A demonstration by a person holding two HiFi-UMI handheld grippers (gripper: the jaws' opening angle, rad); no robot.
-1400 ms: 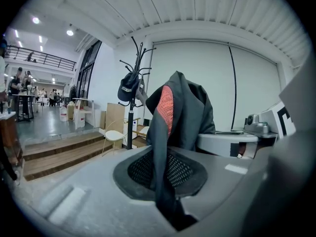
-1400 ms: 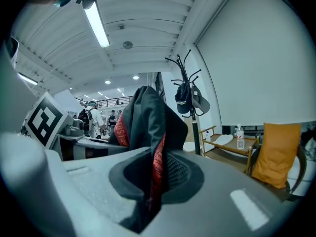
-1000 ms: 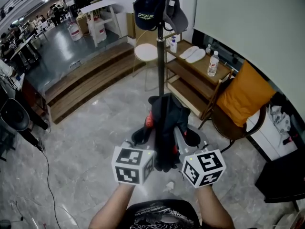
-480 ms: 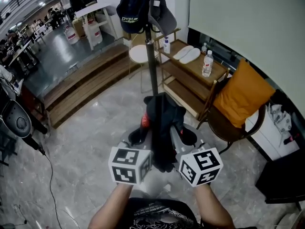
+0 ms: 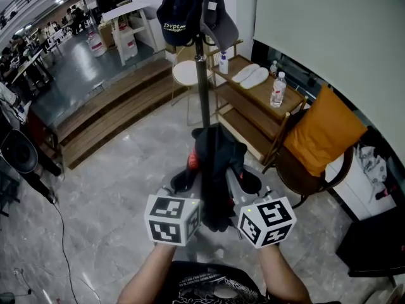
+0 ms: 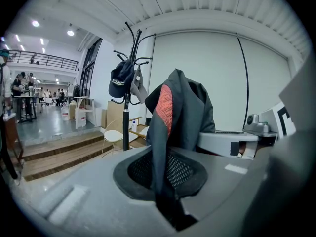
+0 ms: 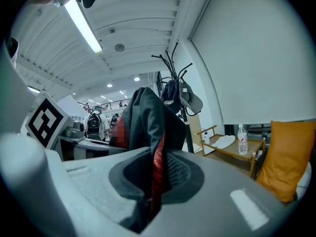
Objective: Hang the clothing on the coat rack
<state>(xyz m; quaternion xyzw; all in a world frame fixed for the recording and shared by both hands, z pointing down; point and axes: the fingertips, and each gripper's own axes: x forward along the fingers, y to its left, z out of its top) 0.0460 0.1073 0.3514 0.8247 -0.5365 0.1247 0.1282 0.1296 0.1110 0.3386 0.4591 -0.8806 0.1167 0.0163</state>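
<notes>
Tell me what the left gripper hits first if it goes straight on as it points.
Likely the black coat rack pole, slightly left of its line; depth is unclear. The left gripper carries the dark jacket shut in its jaws.

Jacket (image 5: 216, 160) hangs between left gripper (image 5: 185, 182) and right gripper (image 5: 249, 182), before coat rack (image 5: 202, 75).

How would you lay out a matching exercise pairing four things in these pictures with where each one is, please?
Things:
1. dark jacket
2. navy cap
3. water bottle
4. orange cushion

Places:
A. standing on the wooden shelf
B. leaning in the dark chair
C. clamped in the left gripper and the right gripper
D. hanging on the coat rack

Pairs: 1-C, 2-D, 3-A, 4-B.
</notes>
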